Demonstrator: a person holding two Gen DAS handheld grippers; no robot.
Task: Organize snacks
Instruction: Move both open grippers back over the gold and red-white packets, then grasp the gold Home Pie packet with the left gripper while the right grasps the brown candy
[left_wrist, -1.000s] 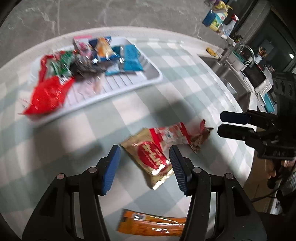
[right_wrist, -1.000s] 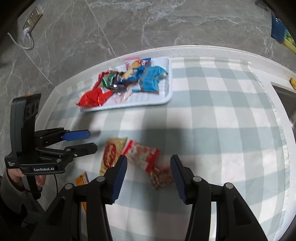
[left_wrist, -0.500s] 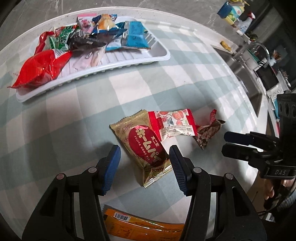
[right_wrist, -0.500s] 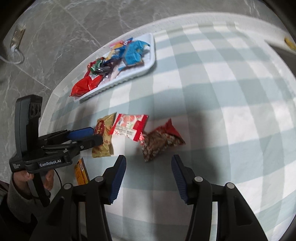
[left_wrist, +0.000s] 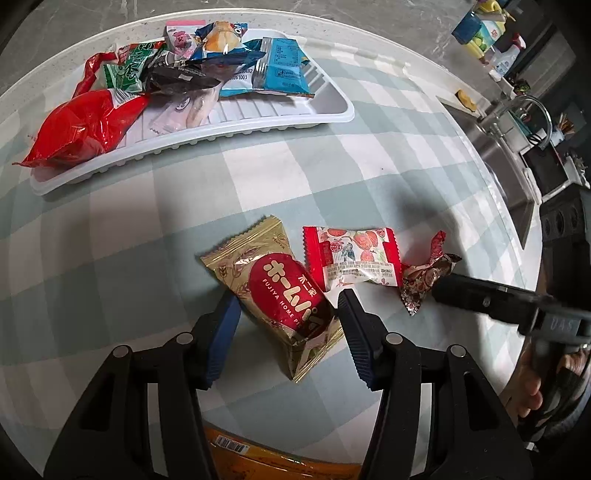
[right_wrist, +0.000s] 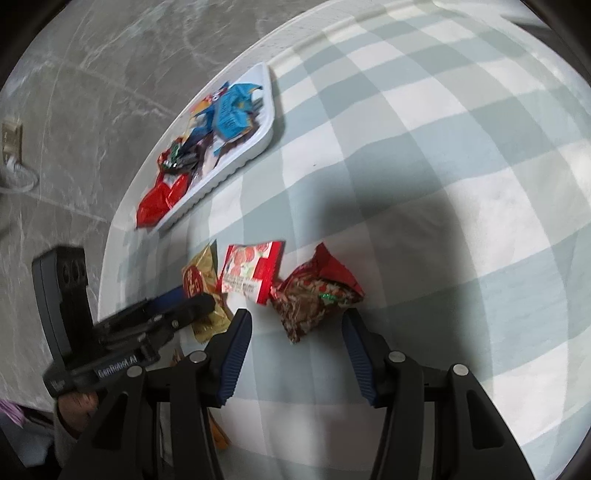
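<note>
Checked tablecloth (left_wrist: 122, 229) covers a round table; everything below is placed relative to the white ribbed tray (left_wrist: 280, 122) at its far edge.

Tray: already heaped with wrapped snacks. Red foil bag (left_wrist: 81, 129) overhangs its left end, blue packet (left_wrist: 280, 70) toward the right end.

Loose snacks lie in a row well short of the tray, on the near side of the cloth. Gold Fujiya Home Pie packet (left_wrist: 280, 295) is leftmost. Red-and-white strawberry-print packet (left_wrist: 354, 254) touches its right edge. Dark red crinkled foil bag (right_wrist: 314, 291) sits at the far right, touching the strawberry packet's end. An orange packet (left_wrist: 258, 458) lies nearer still, mostly hidden under the left tool.

Left gripper (left_wrist: 288, 325): fingers released, straddling the gold packet's lower half, pads just beside its edges, not pressing.
Right gripper (right_wrist: 295, 328): fingers released, standing either side of the near corner of the crinkled bag, no contact seen.

Step in hand, as I judge it: each tool taking one packet for the tray.

To do it well:
- Lower each tool until the pads are level with the packet body, then close. The wrappers are slick and flat, so a high pinch may slip off.
- The left's right pad is close to the strawberry packet; keep it clear.
- The right should bite the bag's bulk, not the thin crimped corner.
- Place in the tray's bare near-right part, not on the heap.
</note>
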